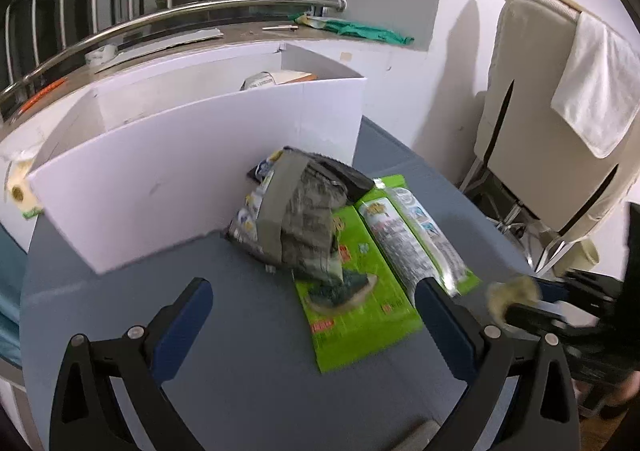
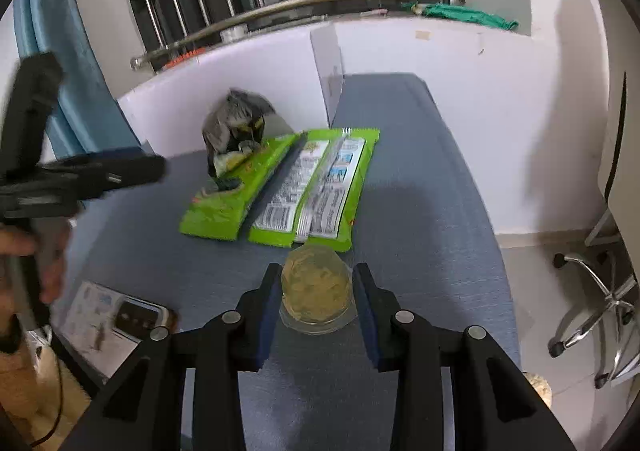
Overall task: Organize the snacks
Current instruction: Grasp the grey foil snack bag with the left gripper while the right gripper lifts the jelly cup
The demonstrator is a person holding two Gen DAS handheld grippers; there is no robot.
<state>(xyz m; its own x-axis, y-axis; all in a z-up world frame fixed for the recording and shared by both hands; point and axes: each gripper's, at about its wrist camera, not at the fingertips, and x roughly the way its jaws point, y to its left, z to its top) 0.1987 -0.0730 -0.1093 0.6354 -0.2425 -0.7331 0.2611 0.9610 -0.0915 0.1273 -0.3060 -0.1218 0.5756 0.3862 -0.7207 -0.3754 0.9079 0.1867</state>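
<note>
Two flat green snack packets lie side by side on the grey table [image 1: 240, 391]: one face up [image 1: 352, 291] [image 2: 236, 191], one back up [image 1: 416, 235] [image 2: 320, 191]. A crumpled grey snack bag [image 1: 296, 215] [image 2: 236, 123] leans on them beside the white box [image 1: 192, 171]. My left gripper [image 1: 316, 307] is open and empty, just short of the packets. My right gripper [image 2: 316, 283] is shut on a clear cup of yellowish snack [image 2: 316, 287], just before the packets' near edge. The cup shows blurred in the left wrist view [image 1: 516, 295].
The white open box [image 2: 224, 79] stands at the table's far left and holds some items. A windowsill with a steel rail [image 1: 200, 11] and a green cloth [image 1: 372, 31] is behind. A beige chair with a towel [image 1: 560, 111] stands right. A chair base [image 2: 600, 311] is on the floor.
</note>
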